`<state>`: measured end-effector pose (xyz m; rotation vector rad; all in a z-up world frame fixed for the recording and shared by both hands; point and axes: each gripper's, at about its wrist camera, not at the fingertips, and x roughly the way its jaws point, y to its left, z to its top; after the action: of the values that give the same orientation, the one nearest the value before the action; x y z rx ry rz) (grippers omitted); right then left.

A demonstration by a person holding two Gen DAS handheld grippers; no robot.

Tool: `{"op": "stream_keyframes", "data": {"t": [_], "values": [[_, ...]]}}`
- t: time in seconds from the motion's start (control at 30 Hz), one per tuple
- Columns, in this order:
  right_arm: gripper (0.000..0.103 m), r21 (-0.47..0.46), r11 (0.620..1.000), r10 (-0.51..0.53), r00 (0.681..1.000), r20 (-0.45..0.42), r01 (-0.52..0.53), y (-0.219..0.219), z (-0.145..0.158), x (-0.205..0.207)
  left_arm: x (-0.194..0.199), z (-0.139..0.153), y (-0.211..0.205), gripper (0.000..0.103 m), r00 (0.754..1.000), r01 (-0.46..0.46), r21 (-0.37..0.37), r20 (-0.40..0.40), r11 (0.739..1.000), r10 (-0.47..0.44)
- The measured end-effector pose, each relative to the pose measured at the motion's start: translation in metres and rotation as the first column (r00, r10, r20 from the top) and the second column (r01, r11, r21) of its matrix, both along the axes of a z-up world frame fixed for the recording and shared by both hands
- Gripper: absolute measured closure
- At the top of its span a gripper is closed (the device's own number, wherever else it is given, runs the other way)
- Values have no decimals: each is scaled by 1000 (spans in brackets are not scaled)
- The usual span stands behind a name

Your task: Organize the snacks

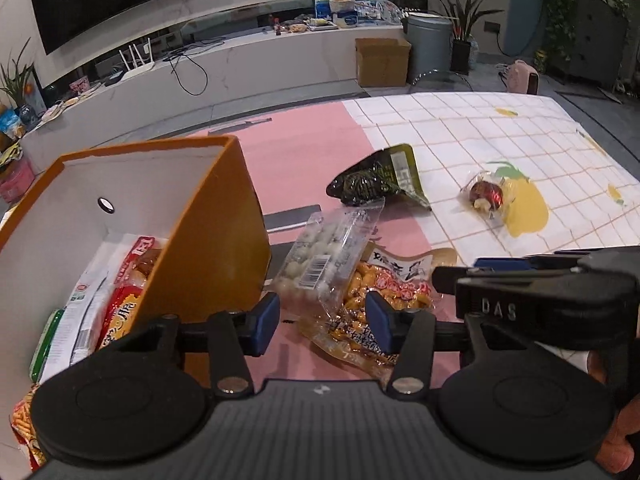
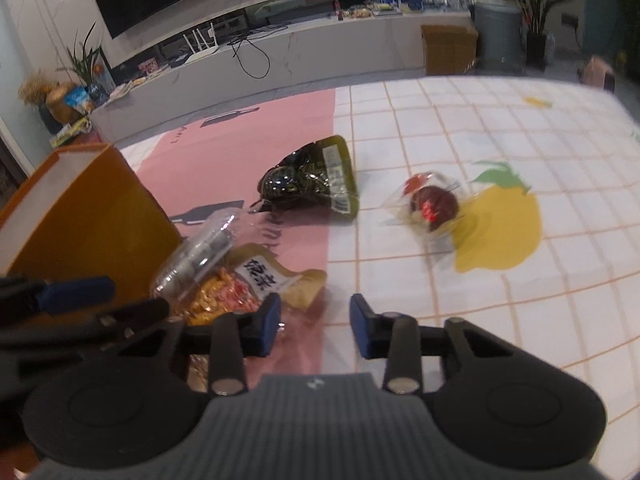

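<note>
An orange box (image 1: 208,216) with a white inside stands at the left and holds several snack packs (image 1: 124,280). A clear bag of white balls (image 1: 324,256) lies on a yellow snack pack (image 1: 384,292) beside the box. My left gripper (image 1: 322,318) is open, its fingers on either side of these two packs. A dark green pack (image 1: 380,180) and a clear-wrapped red-brown snack (image 1: 486,196) lie farther out. My right gripper (image 2: 316,326) is open and empty just right of the yellow pack (image 2: 256,280), with the green pack (image 2: 310,176) and red-brown snack (image 2: 432,204) beyond it.
The table has a pink mat (image 1: 304,152) and a white checked cloth with lemon prints (image 1: 500,144). The right gripper's body (image 1: 540,288) sits close at the right in the left wrist view. Beyond the table are a TV bench, a cardboard box (image 1: 382,62) and plants.
</note>
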<state>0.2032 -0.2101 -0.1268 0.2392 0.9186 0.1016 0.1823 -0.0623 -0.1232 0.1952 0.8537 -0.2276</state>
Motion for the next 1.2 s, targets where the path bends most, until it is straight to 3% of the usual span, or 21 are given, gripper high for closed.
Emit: {"op": "stream_keyframes", "data": {"t": [0.13,0.27,0.47,0.53,0.63,0.67,0.77,0.97,1.0,1.07,1.13,1.2], "values": [[95,39,999,-2,1000,-26,3,2,-6,4,4,-8,-2,45,1000,15,38,7,999,-16],[103,43,999,1,1000,-10,0,4,-5,1,6,-16,-9,45,998,49,101,30,994,-53],[103,29,1000,-3,1000,21,3,1,3,-7,11,-22,-15,45,994,80,143,56,986,-89],[103,18,1000,-8,1000,25,8,-1,5,-10,12,-22,-16,53,993,98,141,53,985,-107],[103,3,1000,-28,999,28,28,-7,8,-16,14,-25,-18,78,990,132,144,33,981,-138],[103,0,999,-38,999,29,38,-10,10,-18,14,-25,-19,81,990,134,150,34,980,-140],[103,-9,998,-60,998,25,61,-20,12,-25,11,-27,-22,103,989,139,147,31,979,-145],[103,-56,992,-109,994,14,110,-41,15,-40,2,-25,-24,103,989,144,120,30,982,-148],[103,-63,991,-120,993,14,121,-46,16,-42,2,-24,-25,101,989,135,125,38,983,-141],[103,-77,987,-138,990,16,139,-54,16,-45,7,-21,-25,86,992,108,135,50,985,-116],[103,-97,983,-158,987,14,158,-61,16,-45,14,-19,-24,42,995,87,139,39,986,-93],[103,-107,978,-180,984,11,181,-67,16,-43,22,-19,-23,29,996,86,136,13,987,-88]]}}
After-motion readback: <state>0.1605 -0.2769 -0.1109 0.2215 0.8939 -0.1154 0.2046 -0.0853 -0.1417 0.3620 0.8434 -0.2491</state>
